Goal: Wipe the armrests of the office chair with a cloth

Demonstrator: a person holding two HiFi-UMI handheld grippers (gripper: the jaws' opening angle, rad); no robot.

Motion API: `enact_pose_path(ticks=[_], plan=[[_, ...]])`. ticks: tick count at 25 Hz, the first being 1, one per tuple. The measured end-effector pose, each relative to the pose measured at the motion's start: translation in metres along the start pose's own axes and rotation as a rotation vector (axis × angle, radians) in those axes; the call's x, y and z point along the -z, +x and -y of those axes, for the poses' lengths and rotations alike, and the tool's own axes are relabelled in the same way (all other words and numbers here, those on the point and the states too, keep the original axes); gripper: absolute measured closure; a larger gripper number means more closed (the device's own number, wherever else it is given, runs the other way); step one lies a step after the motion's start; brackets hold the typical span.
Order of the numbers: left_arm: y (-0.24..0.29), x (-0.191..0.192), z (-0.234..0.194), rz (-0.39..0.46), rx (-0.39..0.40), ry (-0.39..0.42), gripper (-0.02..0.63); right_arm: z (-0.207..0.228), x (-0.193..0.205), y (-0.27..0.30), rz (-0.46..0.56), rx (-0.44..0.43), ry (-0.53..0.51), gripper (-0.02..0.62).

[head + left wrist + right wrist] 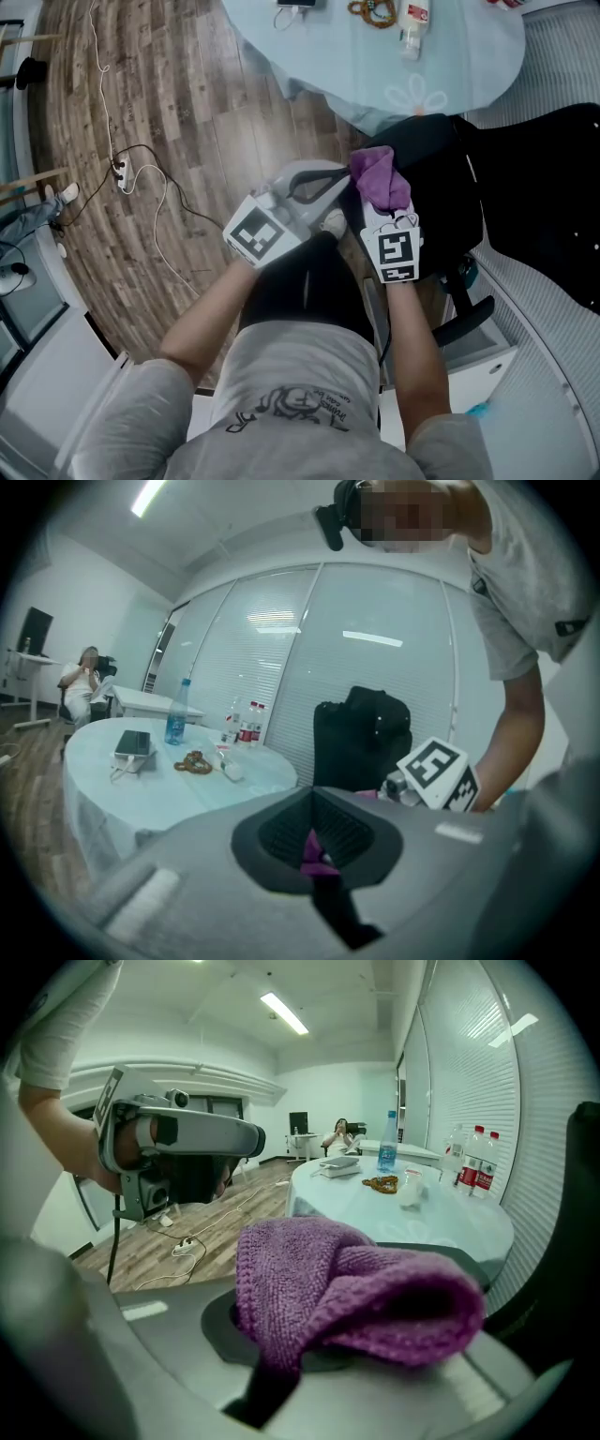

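Note:
A purple knitted cloth (380, 180) (352, 1288) hangs bunched over the tips of my right gripper (382, 208) (314, 1354), which is shut on it. The cloth hides the jaw tips. My left gripper (339, 183) (314, 803) is just left of the cloth with its jaws closed tip to tip. A sliver of purple shows through the gap between its pads. In the right gripper view the left gripper stands apart from the cloth. The black office chair (441, 155) (361, 735) is right behind both grippers. I cannot make out its armrests.
A round table (366, 56) with a pale cover holds bottles (473, 1177), a phone (131, 744) and beads. A power strip (120, 172) and cables lie on the wood floor at left. A second black chair (553, 178) and a white cabinet (483, 366) stand at right.

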State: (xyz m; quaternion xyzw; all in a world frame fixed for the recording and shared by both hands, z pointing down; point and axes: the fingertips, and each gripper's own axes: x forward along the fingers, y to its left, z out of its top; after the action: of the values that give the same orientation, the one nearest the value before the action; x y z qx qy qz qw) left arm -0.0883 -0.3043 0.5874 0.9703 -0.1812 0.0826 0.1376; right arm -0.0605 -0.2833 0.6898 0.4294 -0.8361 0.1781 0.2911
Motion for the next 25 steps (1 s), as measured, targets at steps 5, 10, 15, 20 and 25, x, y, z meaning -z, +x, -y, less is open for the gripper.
enact_pose_path(ticks=[5,10,15,20,25], plan=[[0.004,-0.003,0.004,0.011,0.007,-0.005,0.606,0.022,0.002,-0.001,0.005,0.032,-0.008,0.566],[0.003,-0.002,0.007,0.009,0.004,-0.011,0.606,0.069,0.009,-0.003,-0.004,0.087,-0.017,0.566],[-0.001,-0.003,0.009,0.012,0.003,-0.006,0.606,0.134,0.014,-0.006,-0.025,0.149,-0.053,0.568],[-0.006,-0.001,0.011,0.011,-0.004,-0.012,0.606,0.184,0.018,-0.009,-0.04,0.183,-0.067,0.568],[-0.009,0.0,0.013,0.015,-0.009,-0.011,0.606,0.203,0.018,-0.009,-0.036,0.212,-0.046,0.568]])
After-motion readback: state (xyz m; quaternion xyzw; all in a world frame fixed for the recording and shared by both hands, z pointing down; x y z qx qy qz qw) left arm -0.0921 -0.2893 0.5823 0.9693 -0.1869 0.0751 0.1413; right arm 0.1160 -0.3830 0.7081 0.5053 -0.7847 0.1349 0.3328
